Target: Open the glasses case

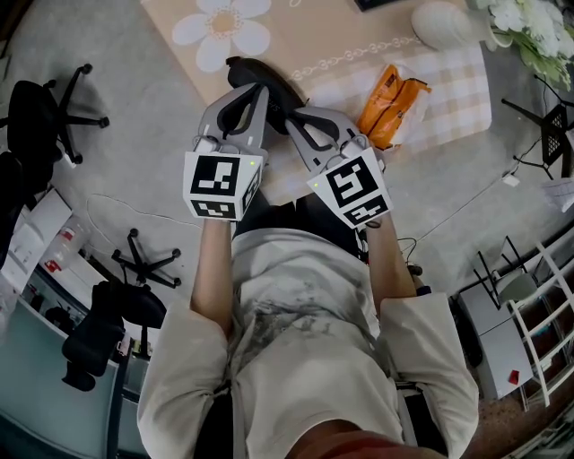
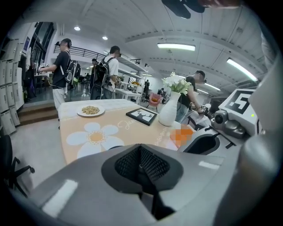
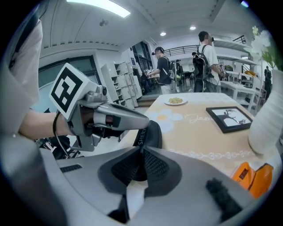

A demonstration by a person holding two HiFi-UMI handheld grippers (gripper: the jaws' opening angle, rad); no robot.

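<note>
The black glasses case (image 1: 240, 66) lies at the near edge of the beige table (image 1: 314, 36), partly under both grippers. In the right gripper view the case (image 3: 152, 132) stands just beyond my jaw tips, white lettering on its side. My left gripper (image 1: 262, 88) reaches over it from the left with its jaws together (image 2: 140, 152); its tips (image 3: 143, 122) rest against the case, and a grip on it does not show. My right gripper (image 1: 290, 116) points at the case's near end, jaws together (image 3: 142, 152), nothing visible between the pads.
An orange packet (image 1: 392, 103) lies right of the grippers on a checked cloth. Farther back stand a white vase with flowers (image 1: 444, 22), a black picture frame (image 3: 230, 118) and a plate of food (image 2: 90, 110). Office chairs (image 1: 45, 116) stand on the floor. People stand in the background.
</note>
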